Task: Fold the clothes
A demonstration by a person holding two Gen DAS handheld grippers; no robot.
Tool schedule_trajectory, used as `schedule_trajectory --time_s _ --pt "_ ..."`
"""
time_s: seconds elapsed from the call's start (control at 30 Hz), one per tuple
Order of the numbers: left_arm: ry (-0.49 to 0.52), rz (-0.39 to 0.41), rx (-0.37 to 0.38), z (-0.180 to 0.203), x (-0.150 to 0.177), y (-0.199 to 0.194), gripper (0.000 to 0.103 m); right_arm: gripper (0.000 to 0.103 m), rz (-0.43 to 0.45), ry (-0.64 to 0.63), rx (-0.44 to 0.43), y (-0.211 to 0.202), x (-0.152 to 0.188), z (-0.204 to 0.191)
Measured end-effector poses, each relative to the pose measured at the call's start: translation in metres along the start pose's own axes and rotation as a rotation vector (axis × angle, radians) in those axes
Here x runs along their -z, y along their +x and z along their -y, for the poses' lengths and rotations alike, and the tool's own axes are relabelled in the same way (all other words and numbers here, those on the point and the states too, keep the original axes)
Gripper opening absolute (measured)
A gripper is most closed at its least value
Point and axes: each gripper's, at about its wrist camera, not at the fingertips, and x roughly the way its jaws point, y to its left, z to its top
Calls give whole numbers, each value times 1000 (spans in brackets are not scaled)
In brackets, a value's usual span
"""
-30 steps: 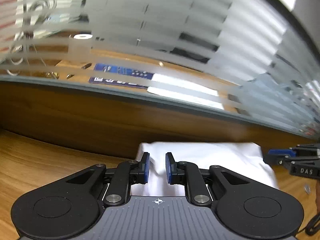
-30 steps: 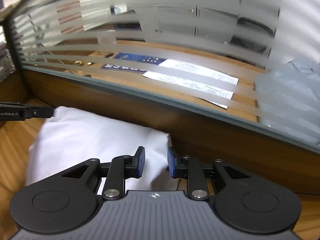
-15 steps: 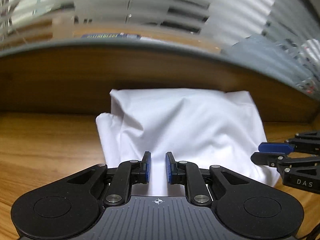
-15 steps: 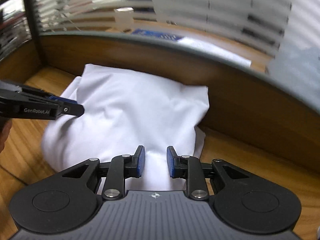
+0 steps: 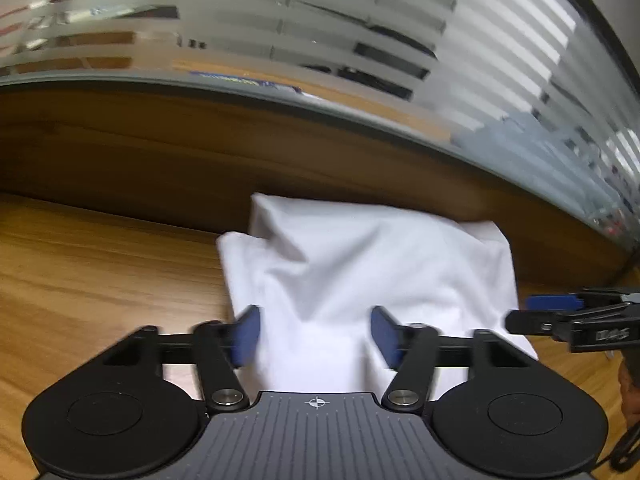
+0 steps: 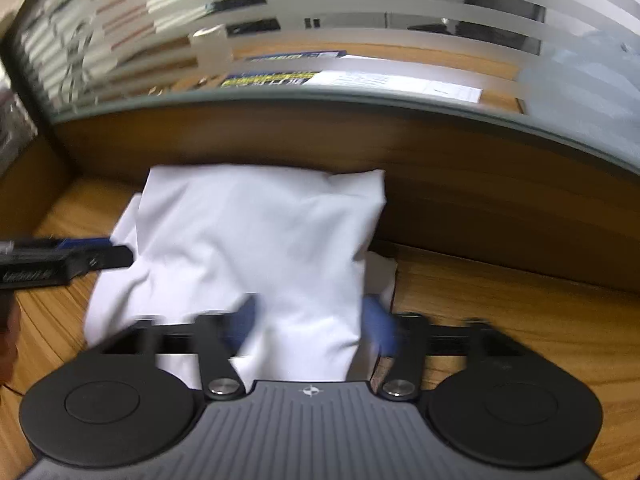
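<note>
A white garment point(image 5: 372, 272) lies folded into a puffy rectangle on the wooden desk point(image 5: 100, 280), its far edge against the wooden back panel. My left gripper point(image 5: 315, 334) hovers over the garment's near left part, jaws opening, with cloth lying between the blue pads point(image 5: 246, 332) but not pinched. My right gripper point(image 6: 312, 320) stands over the near right corner of the garment point(image 6: 256, 240), jaws opening wide, with cloth between the pads and not pressed. Each gripper shows in the other's view: the right gripper point(image 5: 532, 312) at the garment's right edge, the left gripper point(image 6: 116, 252) at its left edge.
A low wooden back panel point(image 5: 280, 168) topped by a striped frosted glass partition point(image 5: 360, 40) closes off the desk just behind the garment. Papers point(image 6: 392, 84) lie beyond the glass. Bare desk point(image 6: 520, 320) extends to both sides. Part of a hand point(image 5: 630, 392) shows at the frame edge.
Both grippers' jaws have spread from a narrow gap to wide apart, letting go of the cloth. Both have sunk a little toward the garment, which now lies slack on the desk.
</note>
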Motion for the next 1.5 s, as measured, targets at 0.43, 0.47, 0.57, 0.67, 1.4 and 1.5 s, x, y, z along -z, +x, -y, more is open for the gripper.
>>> schedule_trajectory --time_s 0.43,0.47,0.57,0.67,1.4,1.5 --pt "-172 -139 149 -50 13 27 79 102 -132 167 -144 54 6 48" --pt "-181 -147 170 -52 13 30 80 102 -130 182 -158 57 6 50" --pt "-185 -156 187 -53 16 34 83 102 -125 210 -193 62 8 52" --pt "-197 -152 208 -54 22 35 86 102 -130 227 -228 67 10 50" --pt "-19 -165 341 42 36 -79 39 40 34 383 -236 -96 80 47" --pt "57 -166 385 77 35 -99 39 40 89 423 -201 -147 105 49"
